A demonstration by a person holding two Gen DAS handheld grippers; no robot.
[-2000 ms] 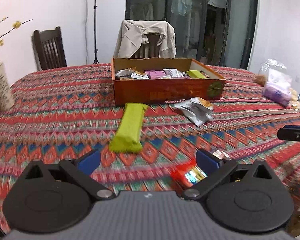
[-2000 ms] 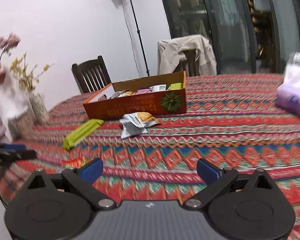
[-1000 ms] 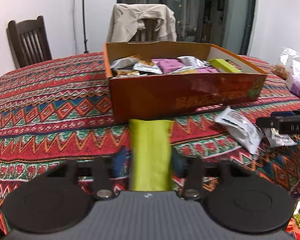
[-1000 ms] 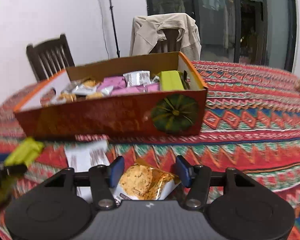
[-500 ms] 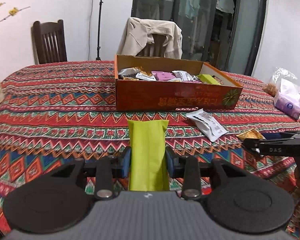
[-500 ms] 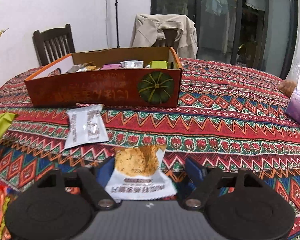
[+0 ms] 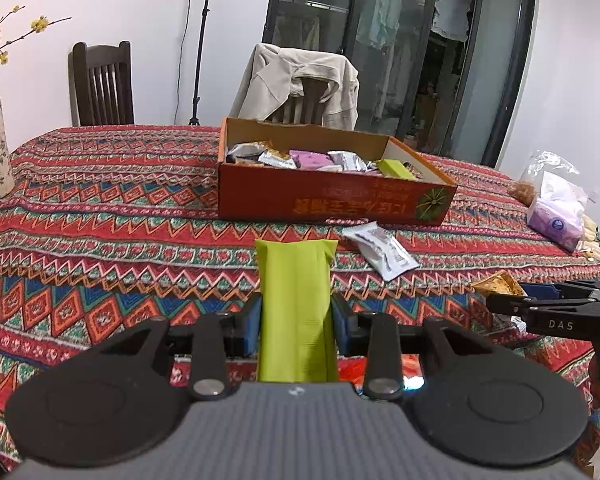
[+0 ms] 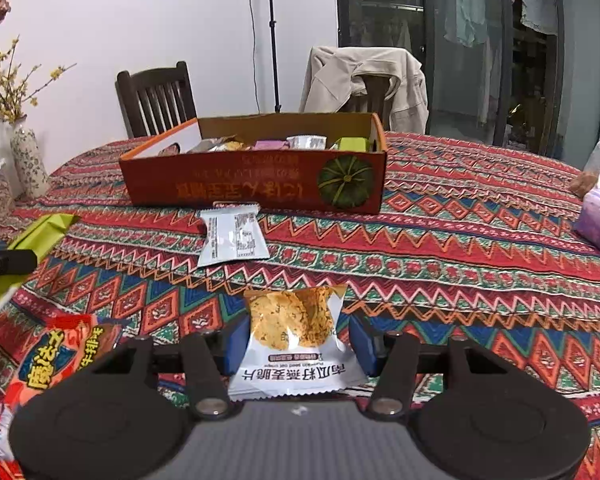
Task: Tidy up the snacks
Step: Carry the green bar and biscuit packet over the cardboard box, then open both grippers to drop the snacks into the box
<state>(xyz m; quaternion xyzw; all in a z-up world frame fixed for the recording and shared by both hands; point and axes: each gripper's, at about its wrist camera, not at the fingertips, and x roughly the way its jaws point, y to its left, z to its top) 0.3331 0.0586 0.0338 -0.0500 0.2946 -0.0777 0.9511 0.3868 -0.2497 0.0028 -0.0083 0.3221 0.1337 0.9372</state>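
A long lime-green snack packet [image 7: 296, 312] stands clamped between the blue pads of the left gripper [image 7: 296, 322], raised above the patterned tablecloth [image 7: 100, 216]; the right gripper [image 8: 296, 342], whose jaws have just been closing, pinches a white-and-orange cracker pouch [image 8: 294, 340]. Ahead of both jaws lies a white sachet [image 8: 233, 234], and beyond it the open orange cardboard box [image 8: 260, 188] holds silver, pink and green wrapped snacks

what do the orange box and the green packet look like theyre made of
Orange box: likely cardboard, with raw brown inner walls and a printed, slightly glossy outside.
Green packet: probably thin matte plastic or foil film, with a crimped end and soft creases.
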